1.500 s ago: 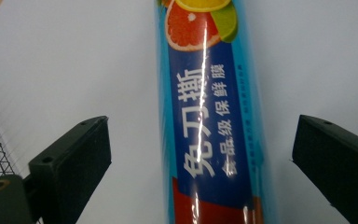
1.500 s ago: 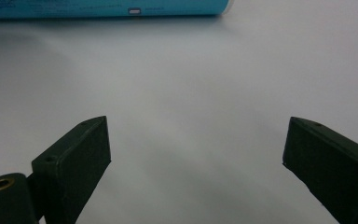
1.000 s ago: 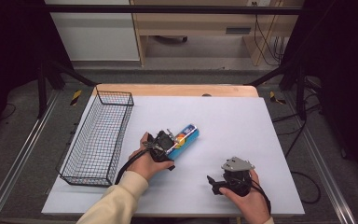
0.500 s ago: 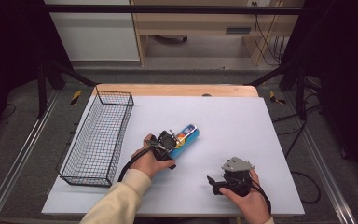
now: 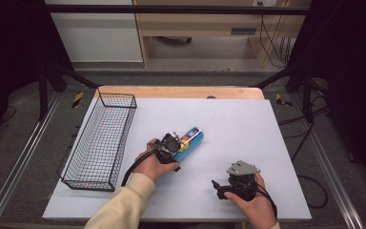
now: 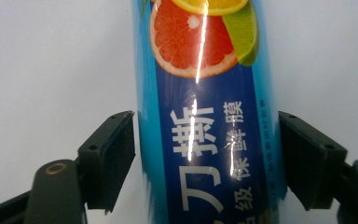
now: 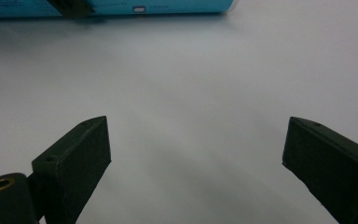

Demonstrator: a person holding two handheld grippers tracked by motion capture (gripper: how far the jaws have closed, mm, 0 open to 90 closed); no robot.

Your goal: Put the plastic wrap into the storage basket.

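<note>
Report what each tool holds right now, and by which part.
Neither has a firm hold. The left tool straddles the blue box with slight gaps showing beside it; the right tool is open over the table.

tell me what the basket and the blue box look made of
Basket: thin black wire, probably coated metal; open mesh lets the table show through. Box: likely glossy printed cardboard, though plastic can't be ruled out; bright glare streaks run along its blue face with fruit pictures. The left gripper straddles it, jaws open.

left gripper point(image 5: 174, 145) at blue tube point(image 5: 190, 140), wire basket point(image 5: 100, 140) left, right gripper point(image 5: 221, 188) apart
</note>
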